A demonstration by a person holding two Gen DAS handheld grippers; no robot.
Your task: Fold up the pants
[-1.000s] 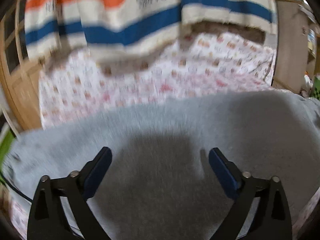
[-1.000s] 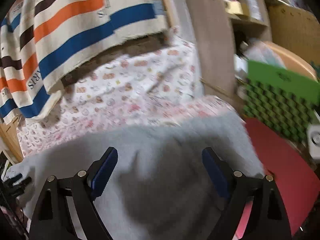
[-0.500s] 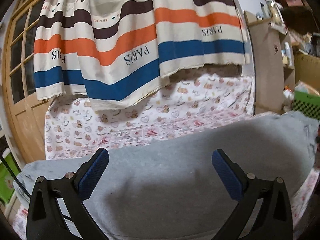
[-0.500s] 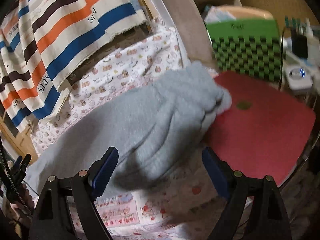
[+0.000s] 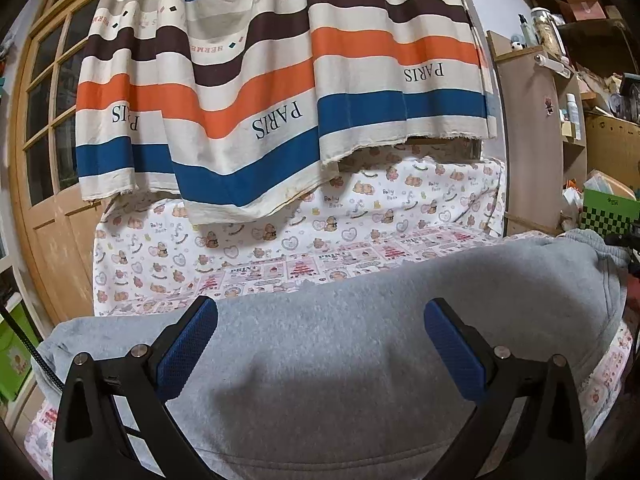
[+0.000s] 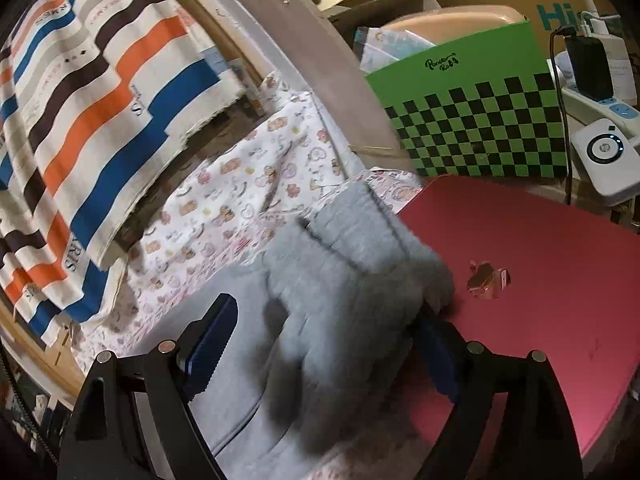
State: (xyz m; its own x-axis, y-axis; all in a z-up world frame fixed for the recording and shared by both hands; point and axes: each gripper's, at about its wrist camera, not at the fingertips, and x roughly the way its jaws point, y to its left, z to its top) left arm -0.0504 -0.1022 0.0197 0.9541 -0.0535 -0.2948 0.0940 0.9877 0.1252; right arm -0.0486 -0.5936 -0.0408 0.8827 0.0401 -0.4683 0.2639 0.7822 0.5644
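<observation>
Pants (image 5: 360, 360) edge overlaps red laptop (image 6: 540, 280) between spread right gripper (image 6: 328, 340) fingers

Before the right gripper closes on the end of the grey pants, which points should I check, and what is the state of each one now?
1. Right gripper open: ok.
2. Bunched end of grey pants between its fingers: ok.
3. Left gripper open, holding nothing: ok.
4. Pants lying flat on printed sheet: not ok, right end is bunched.
5. Pants clear of pink laptop: not ok, the end touches it.
6. Waistband or cuffs: cannot tell.
</observation>
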